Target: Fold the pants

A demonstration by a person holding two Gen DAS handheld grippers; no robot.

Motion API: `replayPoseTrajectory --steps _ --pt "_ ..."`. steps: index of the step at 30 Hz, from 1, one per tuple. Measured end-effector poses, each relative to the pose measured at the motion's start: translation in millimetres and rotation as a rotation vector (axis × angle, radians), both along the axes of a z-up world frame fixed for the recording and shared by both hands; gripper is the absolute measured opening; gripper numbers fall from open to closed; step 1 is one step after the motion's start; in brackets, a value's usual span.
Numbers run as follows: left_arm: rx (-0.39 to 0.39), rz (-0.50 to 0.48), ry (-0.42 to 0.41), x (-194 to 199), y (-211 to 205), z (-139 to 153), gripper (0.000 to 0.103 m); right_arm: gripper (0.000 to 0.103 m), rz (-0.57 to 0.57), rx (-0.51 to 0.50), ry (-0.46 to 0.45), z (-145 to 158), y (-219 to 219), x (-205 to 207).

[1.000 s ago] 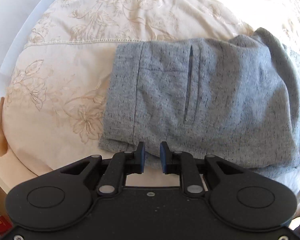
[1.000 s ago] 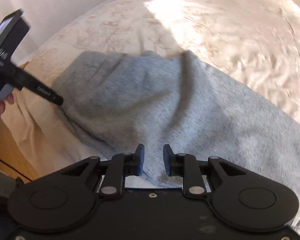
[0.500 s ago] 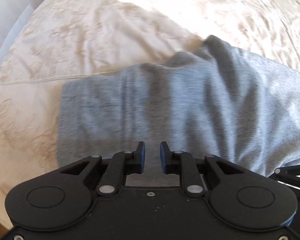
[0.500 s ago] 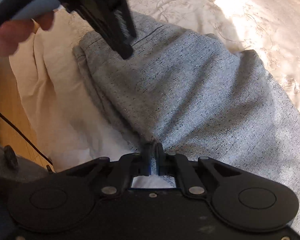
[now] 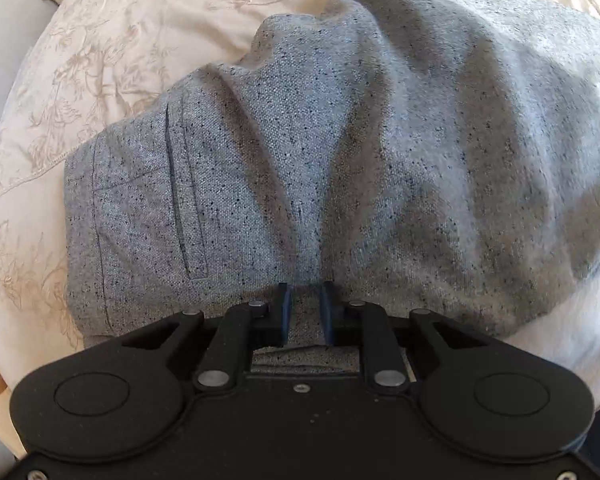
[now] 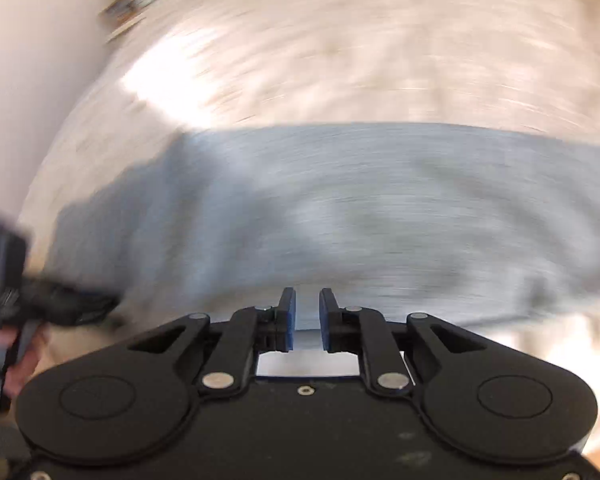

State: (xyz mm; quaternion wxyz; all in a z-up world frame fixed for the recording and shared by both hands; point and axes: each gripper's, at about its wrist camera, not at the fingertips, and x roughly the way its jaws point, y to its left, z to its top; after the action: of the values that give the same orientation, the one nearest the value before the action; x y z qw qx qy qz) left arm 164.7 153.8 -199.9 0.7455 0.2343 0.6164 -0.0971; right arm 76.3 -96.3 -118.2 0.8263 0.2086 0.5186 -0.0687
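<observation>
Grey pants (image 5: 340, 160) bunched on the bed (image 5: 100, 60), near edge between the parted left tongs (image 5: 306, 312), not yet pinched. Right tongs (image 6: 307, 316) spread, empty, blurred. Risk: grabbing 1 layer only, spoiling the fold.

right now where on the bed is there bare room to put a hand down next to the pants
Bare cream bedspread lies left of the grey pants, beside the waistband and pocket, and beyond their far edge. A pale strip shows at their lower right. Near the left gripper it is crowded: fabric sits between its open fingers. The right gripper view is blurred.
</observation>
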Motion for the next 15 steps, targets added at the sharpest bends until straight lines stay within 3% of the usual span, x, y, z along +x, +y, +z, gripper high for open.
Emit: replayPoseTrajectory --steps 4,10,13,15 --pt "0.006 0.064 -0.011 1.9 -3.4 10.2 0.028 0.017 -0.298 -0.065 0.027 1.8 -102.6 -42.3" --pt "0.046 0.115 -0.090 -13.6 -22.2 45.7 0.028 0.020 -0.642 -0.124 0.038 -1.0 -238.0 -93.4" --pt "0.036 0.128 -0.105 -23.2 -43.4 57.9 0.028 0.020 -0.711 -0.124 0.036 -6.5 -287.0 -105.0" --pt "0.010 0.135 -0.106 -29.8 -59.3 64.6 0.028 0.021 -0.687 -0.133 0.036 -7.8 -309.4 -102.8"
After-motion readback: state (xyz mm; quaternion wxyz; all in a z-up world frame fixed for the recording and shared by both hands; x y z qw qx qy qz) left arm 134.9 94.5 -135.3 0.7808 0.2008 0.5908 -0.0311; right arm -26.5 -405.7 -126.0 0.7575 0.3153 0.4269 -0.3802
